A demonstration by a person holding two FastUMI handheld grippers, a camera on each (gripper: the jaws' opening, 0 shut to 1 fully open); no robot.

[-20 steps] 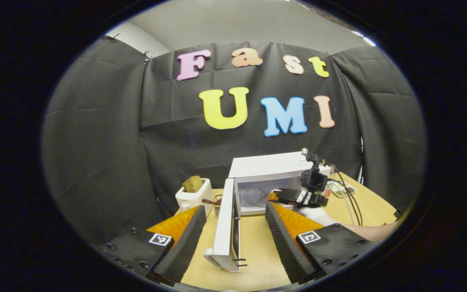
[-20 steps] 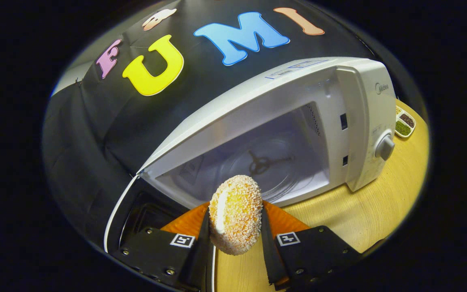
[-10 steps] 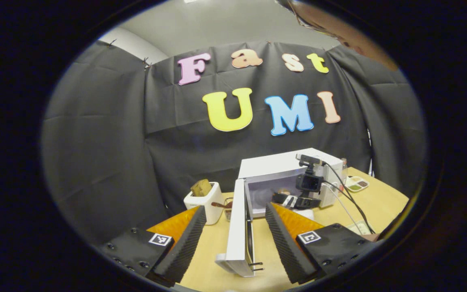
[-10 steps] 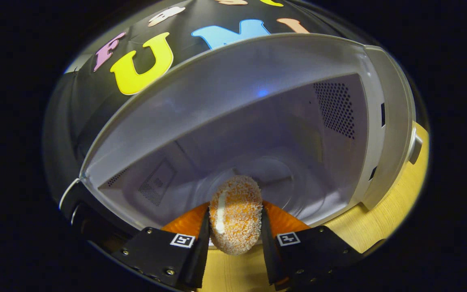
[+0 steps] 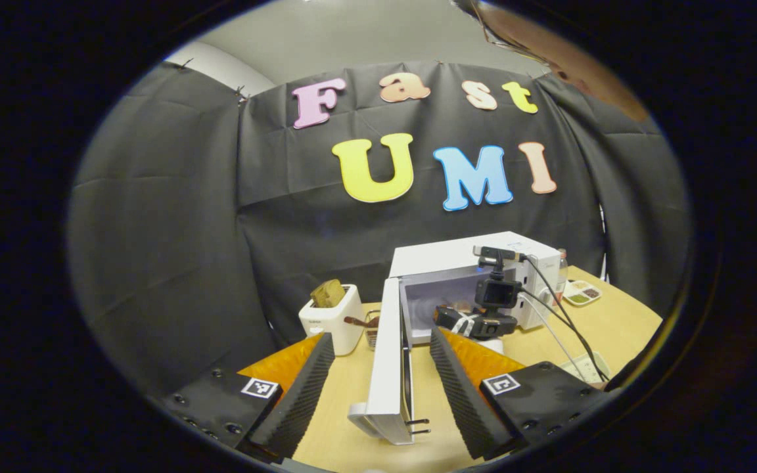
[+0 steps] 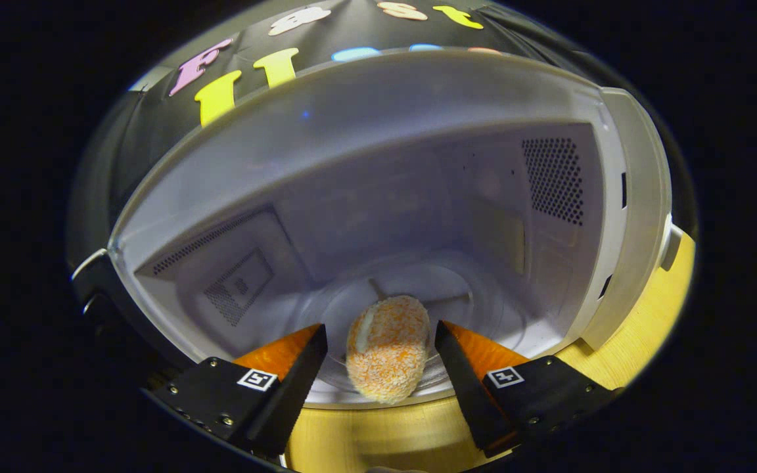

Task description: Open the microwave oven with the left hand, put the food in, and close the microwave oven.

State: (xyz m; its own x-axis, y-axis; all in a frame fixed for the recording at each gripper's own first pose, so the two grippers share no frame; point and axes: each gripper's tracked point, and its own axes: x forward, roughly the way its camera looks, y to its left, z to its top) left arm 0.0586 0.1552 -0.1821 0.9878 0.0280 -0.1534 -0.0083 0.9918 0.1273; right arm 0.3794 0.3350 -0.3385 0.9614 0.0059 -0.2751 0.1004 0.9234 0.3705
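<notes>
The white microwave [image 5: 464, 259] stands at the back of the wooden table with its door [image 5: 386, 368] swung wide open. My left gripper [image 5: 381, 336] is open, and the door's edge stands between its fingers without either one pressing on it. Farther off, the right gripper [image 5: 480, 323] reaches into the oven's mouth. In the right gripper view, the food, a round crumb-coated pastry [image 6: 388, 347], lies on the glass turntable [image 6: 477, 309] just inside the cavity. My right gripper [image 6: 380, 328] is open around it, with a gap on each side.
A white toaster [image 5: 331, 318] with a slice of bread stands left of the microwave, with a small glass jar beside it. A small dish of spices [image 5: 582, 293] sits on the table [image 5: 615, 322] to the right. Cables trail from the right gripper.
The right gripper carried the pastry into the microwave's cavity, then opened and let it go onto the turntable. The left gripper has barely moved beside the open door.
</notes>
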